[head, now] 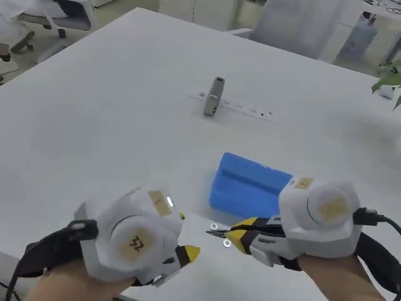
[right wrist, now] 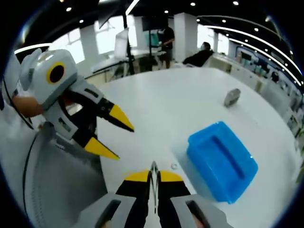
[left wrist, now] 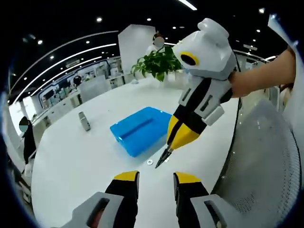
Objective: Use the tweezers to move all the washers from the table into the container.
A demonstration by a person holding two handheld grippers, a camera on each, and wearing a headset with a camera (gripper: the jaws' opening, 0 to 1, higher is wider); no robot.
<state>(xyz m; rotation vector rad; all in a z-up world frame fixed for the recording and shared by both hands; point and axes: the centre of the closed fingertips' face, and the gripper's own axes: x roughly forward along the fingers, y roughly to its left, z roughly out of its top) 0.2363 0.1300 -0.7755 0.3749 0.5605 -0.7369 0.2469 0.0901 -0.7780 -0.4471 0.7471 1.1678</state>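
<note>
Two washers (head: pixel 214 226) lie on the white tabletop (head: pixel 113 125) just beside the blue container's (head: pixel 250 185) near edge, the tweezers (left wrist: pixel 162 157) tip seemingly between them, clamped in the closed right tongs (right wrist: pixel 154 176), while the left tongs (left wrist: pixel 156 183) hang parted and empty nearby.

Site: open-plan office | Evidence: ceiling strip lights (left wrist: pixel 66 51), desk monitor (right wrist: pixel 121 42), swivel chair (head: pixel 66 19), potted plant (left wrist: pixel 159 61), long white counter (head: pixel 94 125)

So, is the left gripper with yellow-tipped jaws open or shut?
Open. The left gripper has its yellow jaw tips spread apart in the right gripper view, nothing between them.
</note>
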